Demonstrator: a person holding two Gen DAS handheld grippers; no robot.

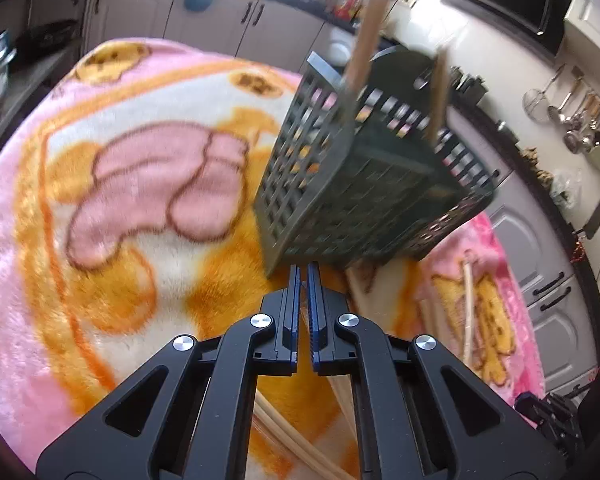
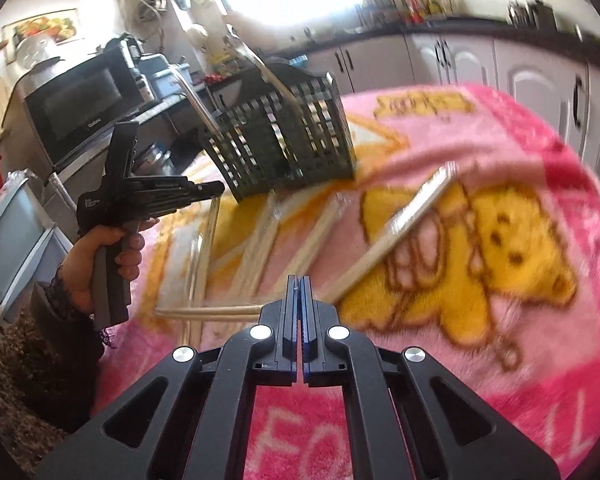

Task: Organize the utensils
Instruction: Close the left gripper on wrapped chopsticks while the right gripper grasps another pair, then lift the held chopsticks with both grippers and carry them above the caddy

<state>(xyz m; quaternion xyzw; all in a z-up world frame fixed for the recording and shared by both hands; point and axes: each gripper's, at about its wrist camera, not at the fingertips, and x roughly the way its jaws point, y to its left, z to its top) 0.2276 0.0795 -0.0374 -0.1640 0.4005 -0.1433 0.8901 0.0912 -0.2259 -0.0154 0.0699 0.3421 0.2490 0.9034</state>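
Here both our left gripper and right gripper sit closed and empty; next we open over the loose chopsticks for the basket.

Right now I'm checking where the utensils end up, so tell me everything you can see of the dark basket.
The utensil basket is dark green-grey, plastic-looking, with lattice walls of small square openings, an open top and a raised arched part on the far rim. It stands on the pink and orange blanket near its far end, looking tilted in both fisheye views. Two wooden sticks, probably chopsticks, rise out of its top. More chopsticks lie loose on the blanket in front of it. Neither gripper touches it.
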